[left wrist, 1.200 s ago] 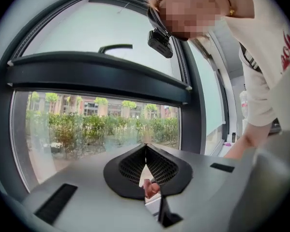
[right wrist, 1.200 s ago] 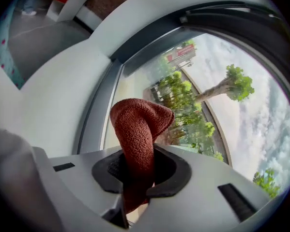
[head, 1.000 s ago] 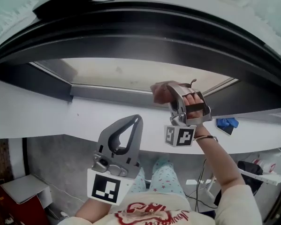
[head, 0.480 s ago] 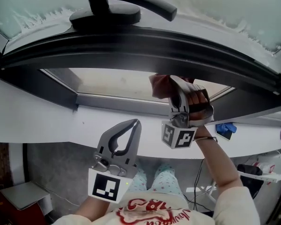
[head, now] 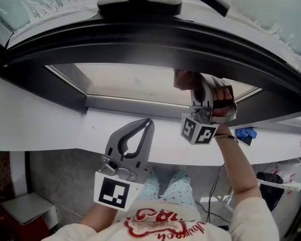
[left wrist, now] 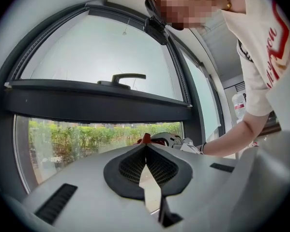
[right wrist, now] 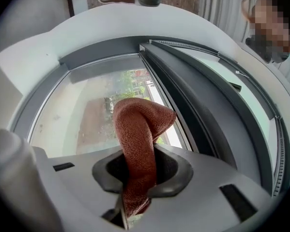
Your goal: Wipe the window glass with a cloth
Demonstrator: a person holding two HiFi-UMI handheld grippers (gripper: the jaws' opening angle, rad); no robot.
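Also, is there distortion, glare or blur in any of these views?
Head view: the wide lens bends the dark window frame into an arc. Left gripper view: fisheye, black corners, window glass pale and bright. Right gripper view: fisheye too; the reddish-brown cloth is sharp, the outdoors behind looks soft.

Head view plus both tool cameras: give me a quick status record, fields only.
right tool: shut on the cloth, up at the lower pane
cloth: reddish-brown, folded end pointing at the pane; contact unclear
left tool: shut, empty, held low, away from the pane
handle: on the dark frame above the pane
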